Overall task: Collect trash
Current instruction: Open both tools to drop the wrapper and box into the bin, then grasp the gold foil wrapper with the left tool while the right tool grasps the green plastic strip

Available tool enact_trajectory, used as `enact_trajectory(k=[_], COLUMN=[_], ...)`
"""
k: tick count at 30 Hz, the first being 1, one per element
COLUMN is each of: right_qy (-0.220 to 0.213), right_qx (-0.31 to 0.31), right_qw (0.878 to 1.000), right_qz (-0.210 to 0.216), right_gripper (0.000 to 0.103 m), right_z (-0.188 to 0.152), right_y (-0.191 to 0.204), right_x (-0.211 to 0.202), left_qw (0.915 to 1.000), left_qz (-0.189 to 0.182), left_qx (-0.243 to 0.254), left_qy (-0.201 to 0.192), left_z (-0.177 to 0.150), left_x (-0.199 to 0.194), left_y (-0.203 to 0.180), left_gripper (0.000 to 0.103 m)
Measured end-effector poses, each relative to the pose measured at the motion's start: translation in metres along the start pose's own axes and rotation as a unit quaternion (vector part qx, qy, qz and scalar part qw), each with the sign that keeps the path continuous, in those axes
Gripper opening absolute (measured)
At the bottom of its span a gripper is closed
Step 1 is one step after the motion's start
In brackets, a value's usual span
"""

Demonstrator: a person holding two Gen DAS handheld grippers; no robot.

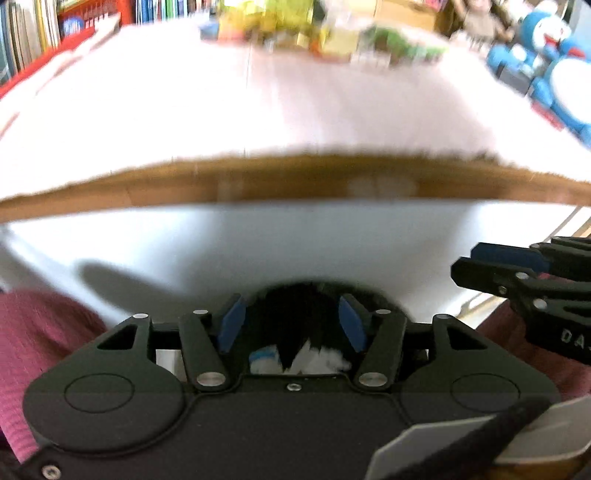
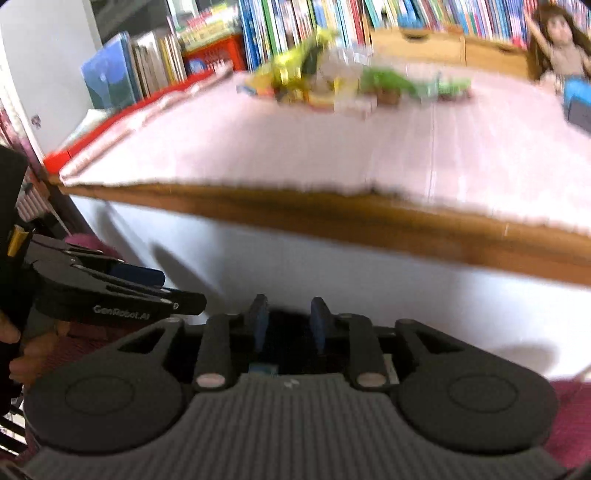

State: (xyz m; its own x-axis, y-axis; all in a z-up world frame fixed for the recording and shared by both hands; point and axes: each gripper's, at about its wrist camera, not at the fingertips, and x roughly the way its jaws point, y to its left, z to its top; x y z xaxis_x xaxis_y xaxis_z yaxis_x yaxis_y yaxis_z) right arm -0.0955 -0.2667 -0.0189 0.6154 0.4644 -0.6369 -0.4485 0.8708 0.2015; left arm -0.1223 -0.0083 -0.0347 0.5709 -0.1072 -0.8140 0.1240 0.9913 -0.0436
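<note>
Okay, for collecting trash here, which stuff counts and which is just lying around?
Job:
- left gripper, open
- right gripper, open
- white and blue scraps in the dark opening below
- blurred wrapper pile, probably

Lying about:
- books
- blue plush toy
- red crate

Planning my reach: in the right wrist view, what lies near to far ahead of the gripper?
right gripper → wooden table edge → pink table cover → blurred colourful clutter → bookshelf.
</note>
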Motion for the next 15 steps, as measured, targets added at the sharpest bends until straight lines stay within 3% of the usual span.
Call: enact_trajectory(k=[5, 15], right_qy=[-0.057, -0.133], right_qx=[-0.006, -0.013], right_qw=[0.998, 0.988], right_qz=[-0.006, -0.071], right_gripper=[0.053, 0.063], right_z=[0.028, 0.080], right_y=[-0.008, -0.026], right_x=[-0.012, 0.005], left_qw=[0.9979, 0.9855], left_qz=[-0.015, 0.003], left_qx=[-0.007, -0.040], left_qy=[-0.063, -0.165], left_z=[0.023, 0.093], left_x=[-0.026, -0.025], left_y=[-0.001, 0.013], left_gripper=[0.069, 0.077])
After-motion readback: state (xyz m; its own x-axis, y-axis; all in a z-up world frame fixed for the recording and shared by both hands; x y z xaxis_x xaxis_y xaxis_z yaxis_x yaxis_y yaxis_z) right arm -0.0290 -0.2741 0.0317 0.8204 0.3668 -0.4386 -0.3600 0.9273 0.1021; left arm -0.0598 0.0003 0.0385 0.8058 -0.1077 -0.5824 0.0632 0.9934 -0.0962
